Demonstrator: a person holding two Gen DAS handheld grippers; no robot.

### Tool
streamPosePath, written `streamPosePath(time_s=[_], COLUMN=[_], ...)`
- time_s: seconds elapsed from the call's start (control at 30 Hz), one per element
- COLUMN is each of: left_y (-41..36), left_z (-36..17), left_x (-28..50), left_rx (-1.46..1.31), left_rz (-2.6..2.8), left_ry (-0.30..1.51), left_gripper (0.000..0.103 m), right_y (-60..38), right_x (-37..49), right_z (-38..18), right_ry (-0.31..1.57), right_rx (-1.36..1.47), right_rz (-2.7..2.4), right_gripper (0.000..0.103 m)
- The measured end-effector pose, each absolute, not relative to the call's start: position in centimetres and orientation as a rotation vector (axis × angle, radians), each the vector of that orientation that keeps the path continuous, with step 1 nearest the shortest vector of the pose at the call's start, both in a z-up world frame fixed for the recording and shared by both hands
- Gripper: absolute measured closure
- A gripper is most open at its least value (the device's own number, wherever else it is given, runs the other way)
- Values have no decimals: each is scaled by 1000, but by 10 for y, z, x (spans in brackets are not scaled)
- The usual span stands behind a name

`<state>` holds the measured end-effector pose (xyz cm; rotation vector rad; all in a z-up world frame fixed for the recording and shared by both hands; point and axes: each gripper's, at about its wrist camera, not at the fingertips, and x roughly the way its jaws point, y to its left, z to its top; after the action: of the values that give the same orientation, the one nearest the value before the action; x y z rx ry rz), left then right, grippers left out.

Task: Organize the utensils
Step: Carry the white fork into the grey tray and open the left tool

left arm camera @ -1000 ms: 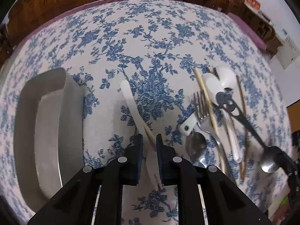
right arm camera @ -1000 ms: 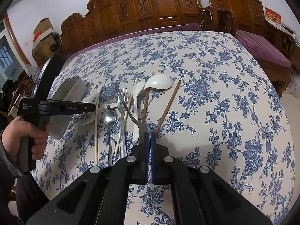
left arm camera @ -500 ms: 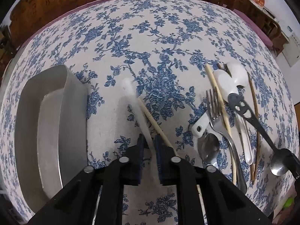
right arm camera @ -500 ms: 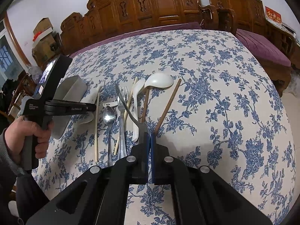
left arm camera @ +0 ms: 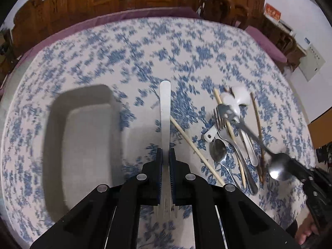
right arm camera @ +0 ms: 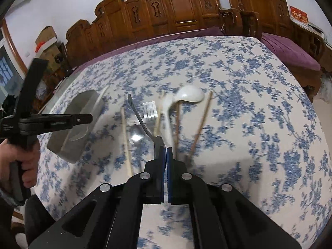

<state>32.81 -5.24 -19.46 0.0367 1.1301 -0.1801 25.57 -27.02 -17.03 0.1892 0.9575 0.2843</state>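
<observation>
My left gripper (left arm camera: 165,153) is shut on a white plastic fork (left arm camera: 165,108), held clear of the cloth. Its handle points straight away and its tines show under the fingers. A grey rectangular tray (left arm camera: 56,145) lies just to the left of it. In the right wrist view my right gripper (right arm camera: 166,151) is shut on the bowl of a steel spoon (right arm camera: 141,120), whose cut-out handle rises to the upper left. That spoon (left arm camera: 279,169) hangs over the pile of utensils at the right.
On the flowered tablecloth (left arm camera: 145,62) lie a pale chopstick (left arm camera: 195,147), a steel fork (left arm camera: 226,132), a steel spoon (left arm camera: 217,151), white ceramic spoons (left arm camera: 238,97) and brown chopsticks (left arm camera: 257,120). Carved wooden chairs (right arm camera: 182,6) stand beyond the far edge.
The left jaws have shut on the white fork and lifted it off the cloth, and its handle now points straight away. The tray has drawn nearer. The right gripper still holds the spoon.
</observation>
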Motion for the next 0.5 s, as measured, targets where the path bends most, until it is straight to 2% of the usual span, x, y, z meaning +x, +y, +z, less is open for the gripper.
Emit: streamPosePath(time_s=[0.23,0.5], left_y=[-5,46], left_z=[-171,-184], left_x=[318,317], left_rx=[29,9], left_rz=[-143,-105], left_ry=[1097,1133], left_gripper=[98,97], right_y=[-218,-170], right_x=[258,265], right_z=[-158,-146], right_ry=[944,939], right_rx=[178,147], right_rz=[310,328], right_gripper=[100,100])
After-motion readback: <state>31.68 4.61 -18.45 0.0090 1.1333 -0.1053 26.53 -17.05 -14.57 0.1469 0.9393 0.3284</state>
